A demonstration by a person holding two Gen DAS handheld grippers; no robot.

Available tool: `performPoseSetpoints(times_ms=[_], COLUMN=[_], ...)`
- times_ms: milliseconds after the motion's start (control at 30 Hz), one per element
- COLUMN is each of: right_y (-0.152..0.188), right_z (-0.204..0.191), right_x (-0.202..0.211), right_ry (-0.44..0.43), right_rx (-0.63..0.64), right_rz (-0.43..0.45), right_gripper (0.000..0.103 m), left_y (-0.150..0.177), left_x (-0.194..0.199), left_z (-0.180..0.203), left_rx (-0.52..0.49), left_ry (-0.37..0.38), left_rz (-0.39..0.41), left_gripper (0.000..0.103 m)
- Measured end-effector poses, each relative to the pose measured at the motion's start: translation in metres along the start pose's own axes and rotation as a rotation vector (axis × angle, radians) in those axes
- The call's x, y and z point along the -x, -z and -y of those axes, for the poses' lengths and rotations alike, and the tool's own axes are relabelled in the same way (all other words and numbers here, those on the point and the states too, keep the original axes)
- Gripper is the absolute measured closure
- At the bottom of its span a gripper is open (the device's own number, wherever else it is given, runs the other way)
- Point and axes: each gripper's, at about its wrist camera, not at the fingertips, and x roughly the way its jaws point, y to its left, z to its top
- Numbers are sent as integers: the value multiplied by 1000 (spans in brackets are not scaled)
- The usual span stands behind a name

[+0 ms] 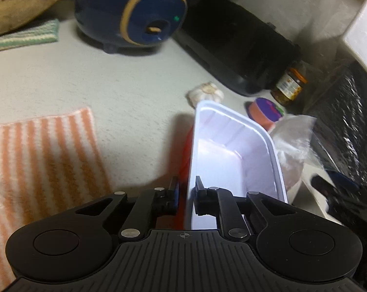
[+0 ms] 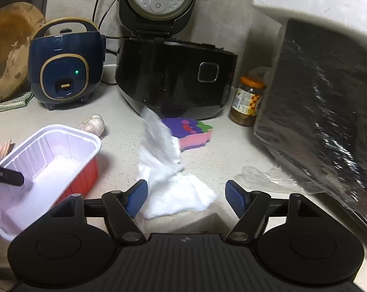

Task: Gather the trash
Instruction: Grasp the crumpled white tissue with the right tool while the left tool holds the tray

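My left gripper is shut on the near wall of an empty plastic tray, white inside and red outside, and holds it tilted above the counter. The tray also shows at the left of the right wrist view, with one left finger inside it. My right gripper is open, its blue pads on either side of a crumpled white tissue with a clear wrapper lying on the counter. In the left wrist view the tissue and wrapper lie right of the tray.
A blue rice cooker, an open black rice cooker, a jar, a garlic bulb, a purple-pink sponge. A black foil-wrapped box stands on the right, clear plastic at its foot. A striped orange cloth lies left.
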Motion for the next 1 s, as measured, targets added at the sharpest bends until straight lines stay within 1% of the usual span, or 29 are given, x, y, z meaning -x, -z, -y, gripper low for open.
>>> performPoseSetpoints(times_ms=[100, 233, 333, 433, 500, 600, 767, 867, 933, 1000], right_y=[7, 4, -3, -11, -15, -18, -12, -10, -9, -10], right_z=[1, -8, -17, -25, -23, -16, -19, -22, -22, -21], right_x=[8, -1, -14, -35, -54, -79, -99, -100, -101, -103], right_ry=[-12, -36, -92, -120, -131, -183, -212, -206, -215, -230], right_rx=[-17, -10, -9, -13, -63, -156, -182, -167, -178, -188], right_rz=[43, 36, 34, -2, -33, -90, -161, -150, -149, -153], right_gripper=[15, 14, 14, 14, 14, 14, 13, 11, 8, 1], left_y=[-2, -2, -2, -2, -1, 2, 6, 6, 5, 5], left_x=[5, 7, 9, 10, 11, 10, 7, 5, 5, 5], left_z=[-5, -7, -8, -9, -8, -6, -4, -4, -5, -5], left_rx=[15, 20, 25, 28, 25, 11, 5, 7, 10, 13], left_ry=[-14, -30, -37, -41, -46, -60, -77, -83, -86, -87], left_rz=[16, 14, 15, 14, 11, -6, -28, -30, -28, -27], left_gripper=[89, 89, 89, 89, 89, 89, 89, 89, 89, 89])
